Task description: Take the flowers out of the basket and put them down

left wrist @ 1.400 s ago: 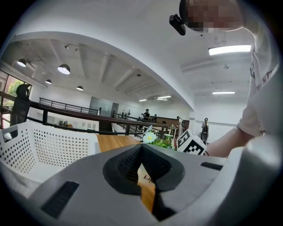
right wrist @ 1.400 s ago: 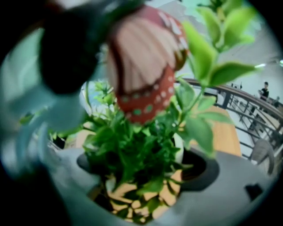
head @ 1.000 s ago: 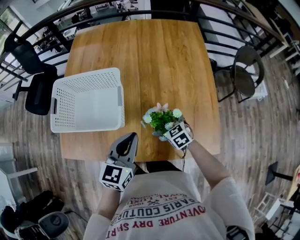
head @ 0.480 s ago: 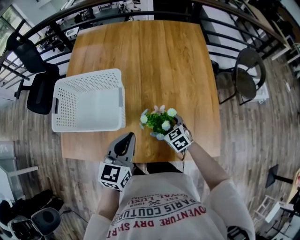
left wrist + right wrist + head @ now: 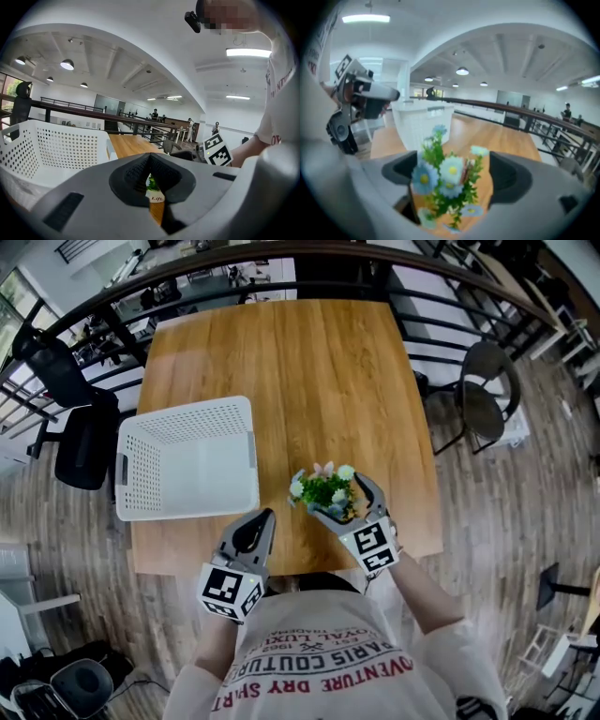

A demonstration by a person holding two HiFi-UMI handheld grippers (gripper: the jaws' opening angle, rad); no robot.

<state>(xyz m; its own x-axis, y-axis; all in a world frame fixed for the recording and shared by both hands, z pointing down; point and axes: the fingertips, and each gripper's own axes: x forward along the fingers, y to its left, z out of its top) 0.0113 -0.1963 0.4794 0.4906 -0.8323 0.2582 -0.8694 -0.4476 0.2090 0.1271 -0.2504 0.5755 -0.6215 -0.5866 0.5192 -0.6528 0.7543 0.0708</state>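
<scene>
A small bunch of blue, white and pink flowers with green leaves stands upright on the wooden table, near its front edge and right of the white perforated basket. My right gripper is open, its jaws spread on either side of the flowers without pressing them. My left gripper hovers at the front edge, shut on nothing. In the left gripper view the flowers in their white pot show through the slit under the closed left gripper. The basket looks empty.
A black railing runs behind the table. A dark round chair stands to the right, and a black office chair to the left beside the basket. The table's front edge is just under both grippers.
My right gripper has opened and drawn back a little toward the person. The flowers stay standing on the table. The left gripper has hardly moved.
</scene>
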